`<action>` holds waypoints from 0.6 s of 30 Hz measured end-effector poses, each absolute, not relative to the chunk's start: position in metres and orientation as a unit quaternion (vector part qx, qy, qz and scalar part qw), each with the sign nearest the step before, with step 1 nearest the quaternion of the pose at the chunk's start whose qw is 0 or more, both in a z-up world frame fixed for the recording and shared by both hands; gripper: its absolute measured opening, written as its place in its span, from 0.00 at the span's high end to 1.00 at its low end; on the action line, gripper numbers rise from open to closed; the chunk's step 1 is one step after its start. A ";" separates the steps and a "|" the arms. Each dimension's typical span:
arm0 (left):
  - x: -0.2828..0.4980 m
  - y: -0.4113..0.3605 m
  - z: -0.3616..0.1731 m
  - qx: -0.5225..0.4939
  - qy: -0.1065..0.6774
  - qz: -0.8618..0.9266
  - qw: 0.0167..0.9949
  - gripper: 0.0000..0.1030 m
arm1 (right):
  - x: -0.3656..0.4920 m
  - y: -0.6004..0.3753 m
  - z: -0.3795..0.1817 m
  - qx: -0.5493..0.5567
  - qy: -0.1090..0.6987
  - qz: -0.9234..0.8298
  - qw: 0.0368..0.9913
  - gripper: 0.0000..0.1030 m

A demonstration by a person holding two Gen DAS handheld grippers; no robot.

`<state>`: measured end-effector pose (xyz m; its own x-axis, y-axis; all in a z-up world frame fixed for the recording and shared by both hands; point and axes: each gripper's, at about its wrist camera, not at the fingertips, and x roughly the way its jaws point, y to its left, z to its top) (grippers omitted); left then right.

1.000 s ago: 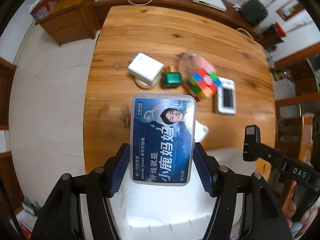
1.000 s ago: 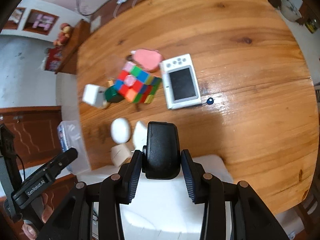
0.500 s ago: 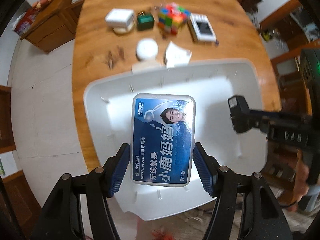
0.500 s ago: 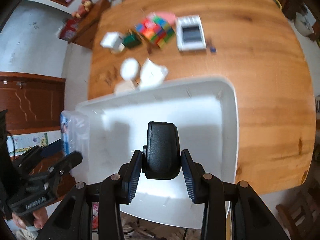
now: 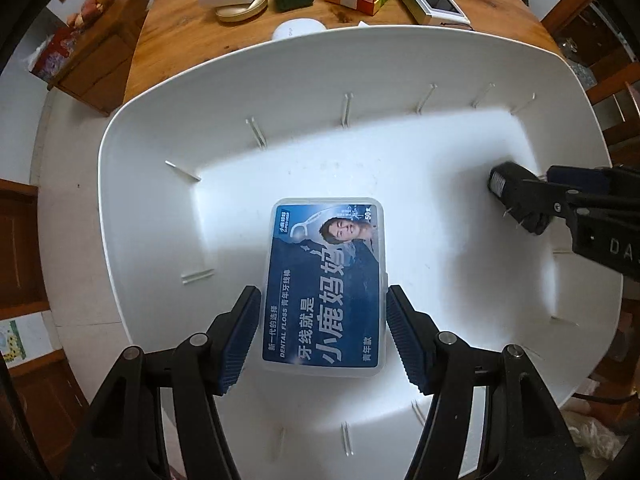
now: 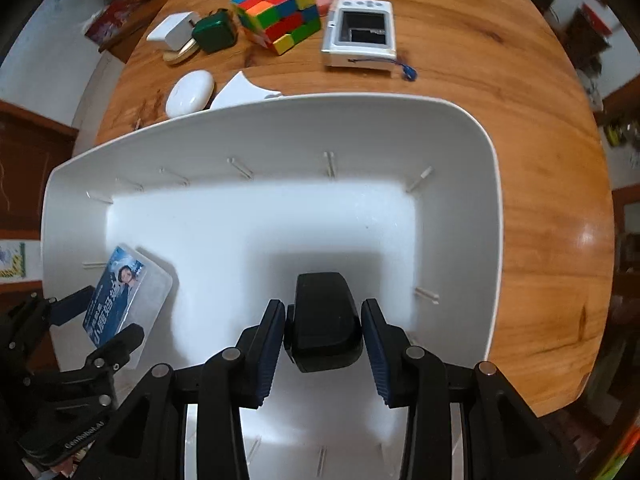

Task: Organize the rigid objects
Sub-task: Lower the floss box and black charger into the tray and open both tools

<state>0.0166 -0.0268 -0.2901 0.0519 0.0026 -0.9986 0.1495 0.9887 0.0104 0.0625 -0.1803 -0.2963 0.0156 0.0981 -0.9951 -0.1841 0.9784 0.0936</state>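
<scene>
Left gripper (image 5: 324, 332) clamps a dental floss box (image 5: 325, 288): flat, rounded-corner clear plastic case, glossy blue label with white lettering. It sits centre frame in the left wrist view, inside the white bin (image 5: 160, 92); can't tell if it touches the floor. Right gripper (image 6: 323, 344) is clenched on a black adapter (image 6: 324, 330), a smooth matte block with rounded edges, lower centre of the right wrist view, also within the bin. Bin: smooth white plastic, curved rim, thin ribs up the walls. Behind it, top of frame, on the varnished wooden table (image 6: 540, 160): multicoloured puzzle cube (image 6: 278, 12), white handheld device with a screen (image 6: 362, 36), green box (image 6: 214, 32), white oval case (image 6: 190, 92).
</scene>
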 end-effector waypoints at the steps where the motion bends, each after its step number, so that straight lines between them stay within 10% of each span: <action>1: 0.017 -0.027 -0.290 0.056 0.686 -0.048 0.724 0.35 | 0.063 -0.177 -0.296 -0.040 0.692 0.099 0.714 0.61; 5: 0.012 -0.026 -0.287 0.049 0.690 -0.058 0.719 0.26 | 0.061 -0.165 -0.292 -0.079 0.679 0.101 0.723 0.33; 18: 0.006 -0.021 -0.239 0.037 0.675 -0.061 0.735 0.17 | 0.047 -0.162 -0.257 -0.072 0.663 0.126 0.734 0.31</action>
<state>0.0059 -0.0207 -0.2387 0.0822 -0.0399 -0.9958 0.1397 0.9898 -0.0281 0.0474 -0.1622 -0.2574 0.0888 0.0900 -0.9920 -0.2801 0.9580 0.0618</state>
